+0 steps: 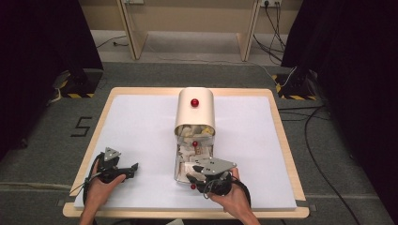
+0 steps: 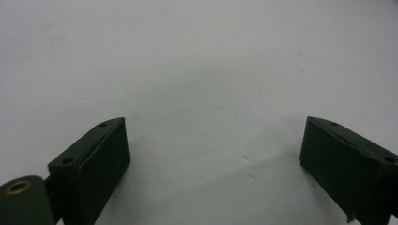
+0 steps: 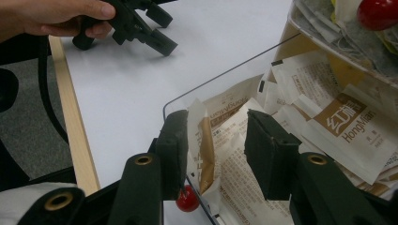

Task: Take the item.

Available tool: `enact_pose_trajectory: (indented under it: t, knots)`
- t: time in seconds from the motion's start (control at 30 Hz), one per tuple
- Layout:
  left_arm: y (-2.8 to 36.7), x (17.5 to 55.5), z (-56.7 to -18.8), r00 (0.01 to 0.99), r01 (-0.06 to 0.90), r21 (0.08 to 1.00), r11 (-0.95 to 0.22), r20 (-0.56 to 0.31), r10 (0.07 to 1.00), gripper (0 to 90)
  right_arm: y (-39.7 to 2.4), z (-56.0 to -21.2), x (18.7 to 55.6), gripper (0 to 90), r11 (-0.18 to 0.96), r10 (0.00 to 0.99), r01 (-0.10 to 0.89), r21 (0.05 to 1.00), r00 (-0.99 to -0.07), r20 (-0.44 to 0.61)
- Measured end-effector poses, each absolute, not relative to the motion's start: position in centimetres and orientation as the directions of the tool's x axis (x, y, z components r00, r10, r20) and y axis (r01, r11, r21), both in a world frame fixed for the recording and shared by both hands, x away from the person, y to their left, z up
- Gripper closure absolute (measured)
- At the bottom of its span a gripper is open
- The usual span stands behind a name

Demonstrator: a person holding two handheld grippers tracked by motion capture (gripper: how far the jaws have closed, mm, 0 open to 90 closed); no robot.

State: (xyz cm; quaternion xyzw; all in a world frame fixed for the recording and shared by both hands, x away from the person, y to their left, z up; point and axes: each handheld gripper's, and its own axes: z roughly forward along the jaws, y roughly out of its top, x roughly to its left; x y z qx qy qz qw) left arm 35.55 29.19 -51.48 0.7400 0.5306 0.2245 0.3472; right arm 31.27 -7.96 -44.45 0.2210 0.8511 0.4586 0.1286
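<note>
Down near the front edge of the worktop (image 1: 141, 122), a little right of its middle, the right hand-held gripper (image 3: 213, 150) reaches into the front end of a clear container (image 1: 179, 161) that runs from the front edge back toward the centre. The container is full of paper sachets, white and tan, some with brown print. In the right gripper view the two black jaws stand partly apart on either side of one upright sachet (image 3: 206, 154), whose tan strip and white edge rise between them. The left jaw sits at the container's clear rim and the right jaw over the heap of sachets (image 3: 328, 122). Whether the pads actually press on the upright sachet cannot be told; a gap shows on its right side. A small red knob (image 3: 187, 200) shows just below the jaws at the container's front wall. At the back, a cream rounded lid (image 1: 195, 110) with a red knob of its own covers the container's far end.

The left hand-held gripper (image 1: 126, 169) rests near the front left corner of the worktop, its jaws wide apart and holding nothing, with bare white surface between them.
</note>
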Motion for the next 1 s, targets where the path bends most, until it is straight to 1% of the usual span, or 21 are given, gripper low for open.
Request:
enact_pose_trajectory:
  t: [0.33,0.57,0.77,0.83,0.87,1.0]
  knots:
    - [29.2,35.5,-51.5,0.338,0.63,0.75,-0.2,-0.034,0.941,7.7,-7.7,-45.0,31.4,60.4,0.487,0.492,0.266,0.832,-0.871,-0.01]
    - [29.2,35.5,-51.5,0.338,0.63,0.751,-0.2,-0.034,0.94,7.7,-7.5,-45.7,31.7,63.2,0.489,0.497,0.283,0.825,-0.868,0.004]
    - [29.2,35.5,-51.5,0.338,0.63,0.751,-0.2,-0.033,0.94,7.7,-7.4,-46.3,31.9,68.7,0.492,0.493,0.287,0.822,-0.87,0.009]
    - [29.2,35.5,-51.5,0.338,0.63,0.75,-0.2,-0.034,0.941,7.7,-7.4,-46.5,32.0,72.4,0.492,0.493,0.293,0.82,-0.87,0.015]
    - [29.2,35.5,-51.5,0.338,0.63,0.751,-0.199,-0.034,0.941,7.7,-7.4,-46.5,32.0,72.4,0.492,0.493,0.293,0.82,-0.87,0.015]
    - [29.2,35.5,-51.5,0.338,0.63,0.75,-0.2,-0.034,0.941,7.7,-7.4,-46.7,32.0,77.6,0.497,0.487,0.292,0.817,-0.873,0.016]
